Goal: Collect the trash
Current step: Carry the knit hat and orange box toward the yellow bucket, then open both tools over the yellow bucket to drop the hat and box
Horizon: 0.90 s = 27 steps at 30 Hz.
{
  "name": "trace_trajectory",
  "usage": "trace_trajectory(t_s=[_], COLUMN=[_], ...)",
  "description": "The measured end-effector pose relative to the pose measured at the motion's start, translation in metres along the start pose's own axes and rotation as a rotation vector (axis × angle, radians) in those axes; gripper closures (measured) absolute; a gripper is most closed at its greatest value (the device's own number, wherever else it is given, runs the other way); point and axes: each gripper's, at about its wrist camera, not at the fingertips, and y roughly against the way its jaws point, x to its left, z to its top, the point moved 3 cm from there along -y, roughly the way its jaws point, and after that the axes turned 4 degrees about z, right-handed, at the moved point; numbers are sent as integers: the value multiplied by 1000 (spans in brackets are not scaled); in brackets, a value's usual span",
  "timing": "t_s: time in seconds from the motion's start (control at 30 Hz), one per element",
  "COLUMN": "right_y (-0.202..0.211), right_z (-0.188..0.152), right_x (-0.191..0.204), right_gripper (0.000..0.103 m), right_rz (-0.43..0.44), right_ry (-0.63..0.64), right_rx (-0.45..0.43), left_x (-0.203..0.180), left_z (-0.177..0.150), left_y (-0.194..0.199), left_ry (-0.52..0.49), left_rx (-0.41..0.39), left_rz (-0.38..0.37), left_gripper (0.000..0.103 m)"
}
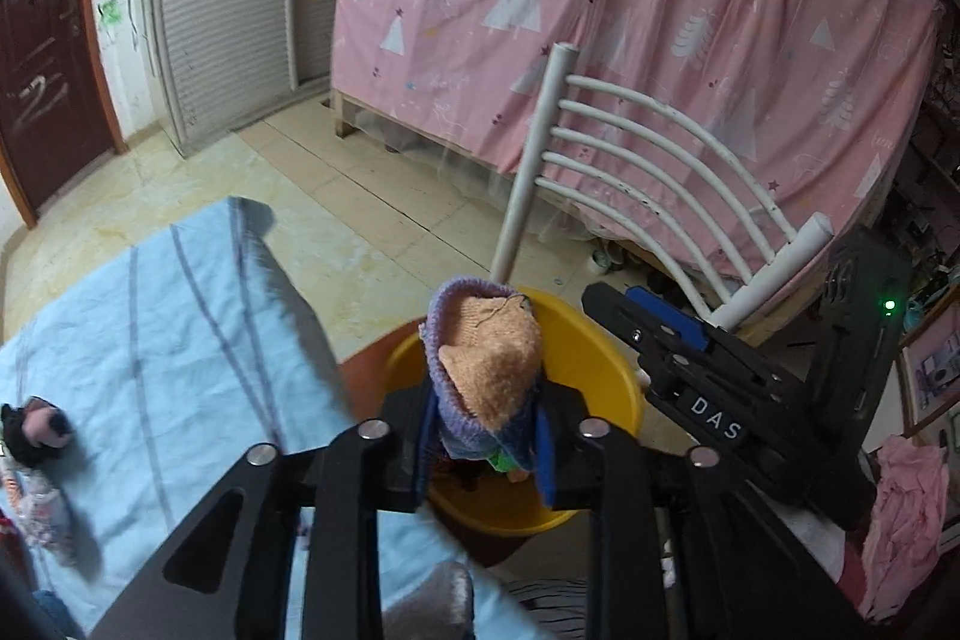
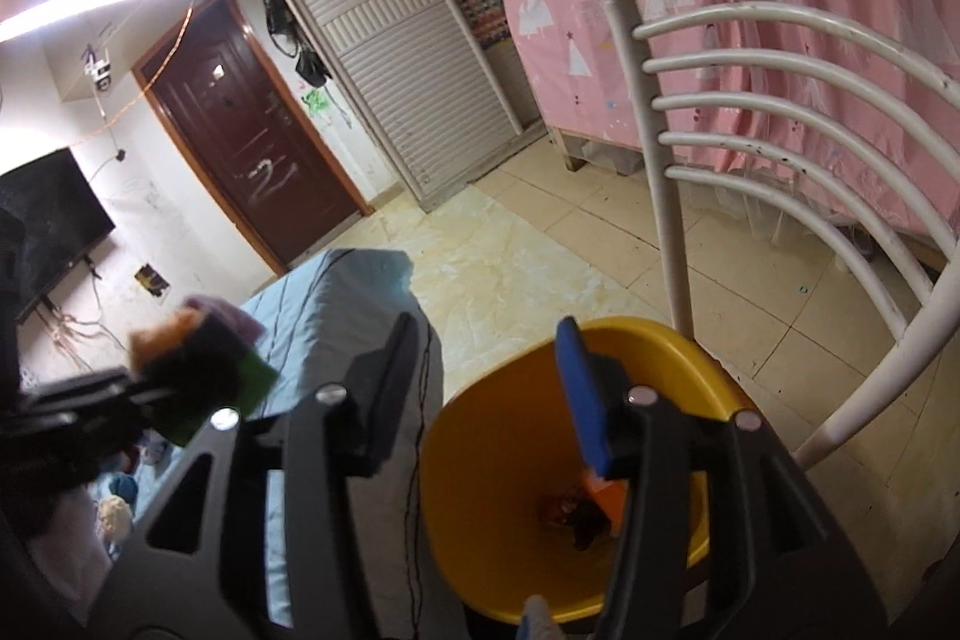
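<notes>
My left gripper (image 1: 483,436) is shut on a knitted item (image 1: 486,364), purple, peach and blue, and holds it upright over the yellow bin (image 1: 591,358). The same item (image 2: 192,340) shows blurred at the left of the right wrist view, in the left gripper (image 2: 180,388). My right gripper (image 2: 486,388) is open and empty, above the near rim of the yellow bin (image 2: 480,490). Some dark red scraps (image 2: 570,514) lie at the bin's bottom. The right gripper (image 1: 660,334) also shows at the right of the left wrist view.
A white chair (image 1: 660,160) stands behind the bin, its back also in the right wrist view (image 2: 780,118). A bed with a light blue striped sheet (image 1: 168,340) holds a black and pink item (image 1: 36,430). A pink curtain (image 1: 600,10) hangs behind.
</notes>
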Motion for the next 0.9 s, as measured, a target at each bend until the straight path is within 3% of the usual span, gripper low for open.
trace_trajectory(t_s=[0.13,0.2,0.4,0.53,0.9], right_y=[0,1,-1,-3,-18], right_z=[3,2,-1,-7,-28], right_x=[-2,-2,12,30,100], right_gripper=[57,57,57,46,45], right_rz=[5,7,22,46,118], right_ry=[-10,-10,12,38,154], right_rx=[-3,-4,4,11,67], left_x=[-5,-5,6,20,72], left_z=[-2,-3,-7,-10,-18], left_y=[-8,-10,-1,13,56], left_ry=[1,5,30,55,141], left_rx=[13,19,14,-1,-68], left_rz=[-2,0,6,11,47], left_gripper=[65,62,59,57,53])
